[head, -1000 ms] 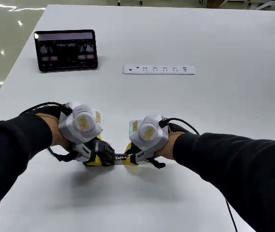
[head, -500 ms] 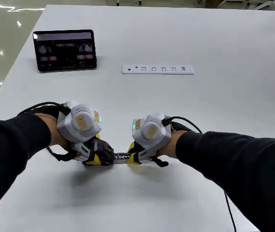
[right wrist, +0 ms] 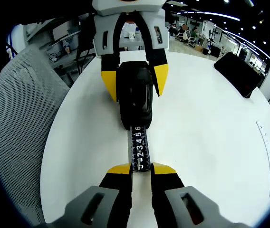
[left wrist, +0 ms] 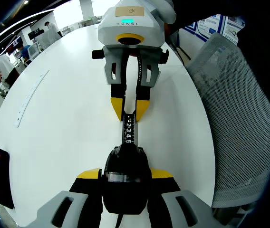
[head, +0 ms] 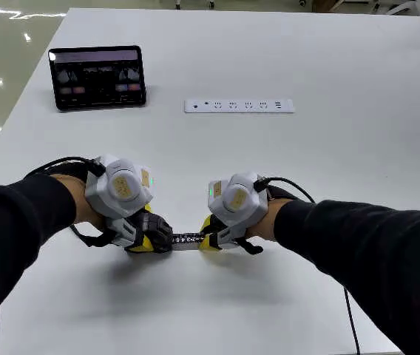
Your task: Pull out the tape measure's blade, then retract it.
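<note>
A black tape measure case sits low over the white table, and my left gripper is shut on it; its yellow-tipped jaws clamp the case from both sides. A short run of numbered blade stretches from the case to my right gripper, which is shut on the blade's end. In the right gripper view the blade shows digits up to 6 between the case and my own gripper. The left gripper view has the right gripper facing me, pinching the blade.
A dark tablet stands at the back left of the table and a white power strip lies behind the grippers. A mesh chair stands beside the table edge. Cables trail from both grippers.
My right gripper has moved to the right, away from the case, drawing more blade out. The left gripper holds the case in place.
</note>
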`<act>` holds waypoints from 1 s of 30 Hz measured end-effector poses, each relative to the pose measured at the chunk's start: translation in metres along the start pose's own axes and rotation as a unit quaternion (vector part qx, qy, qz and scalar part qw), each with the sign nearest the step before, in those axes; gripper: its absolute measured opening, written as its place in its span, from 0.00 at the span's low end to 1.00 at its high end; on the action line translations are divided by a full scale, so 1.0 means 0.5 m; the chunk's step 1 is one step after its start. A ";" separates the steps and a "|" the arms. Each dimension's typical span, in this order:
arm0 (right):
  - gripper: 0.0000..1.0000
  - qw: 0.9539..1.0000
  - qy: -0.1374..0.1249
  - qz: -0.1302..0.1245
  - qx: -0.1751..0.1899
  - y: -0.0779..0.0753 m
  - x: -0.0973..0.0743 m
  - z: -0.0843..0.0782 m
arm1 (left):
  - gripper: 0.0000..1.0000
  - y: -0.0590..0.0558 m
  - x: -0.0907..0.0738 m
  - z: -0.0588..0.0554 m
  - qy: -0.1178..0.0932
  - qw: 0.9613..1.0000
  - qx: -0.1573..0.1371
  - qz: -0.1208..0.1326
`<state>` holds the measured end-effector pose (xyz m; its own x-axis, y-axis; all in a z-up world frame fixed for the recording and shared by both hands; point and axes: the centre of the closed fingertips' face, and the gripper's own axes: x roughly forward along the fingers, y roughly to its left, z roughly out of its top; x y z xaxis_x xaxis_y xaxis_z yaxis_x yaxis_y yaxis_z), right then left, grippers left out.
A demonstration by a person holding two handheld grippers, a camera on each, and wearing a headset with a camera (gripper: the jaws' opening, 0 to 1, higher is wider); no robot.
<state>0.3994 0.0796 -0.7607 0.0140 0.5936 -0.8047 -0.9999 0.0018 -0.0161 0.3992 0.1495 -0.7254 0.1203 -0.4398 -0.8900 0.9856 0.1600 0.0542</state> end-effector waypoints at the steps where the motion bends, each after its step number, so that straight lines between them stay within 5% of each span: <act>1: 0.10 1.000 0.000 0.000 0.000 0.000 -0.001 -0.002 | 0.32 -0.001 0.000 0.000 0.000 1.000 0.000 0.000; 30: 0.09 1.000 0.011 -0.007 0.009 -0.005 -0.034 -0.044 | 0.32 0.001 0.000 0.000 0.001 1.000 -0.001 0.006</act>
<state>0.4019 0.0520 -0.7599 0.0271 0.5749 -0.8178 -0.9996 0.0235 -0.0166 0.3997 0.1499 -0.7253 0.1313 -0.4355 -0.8905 0.9839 0.1669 0.0634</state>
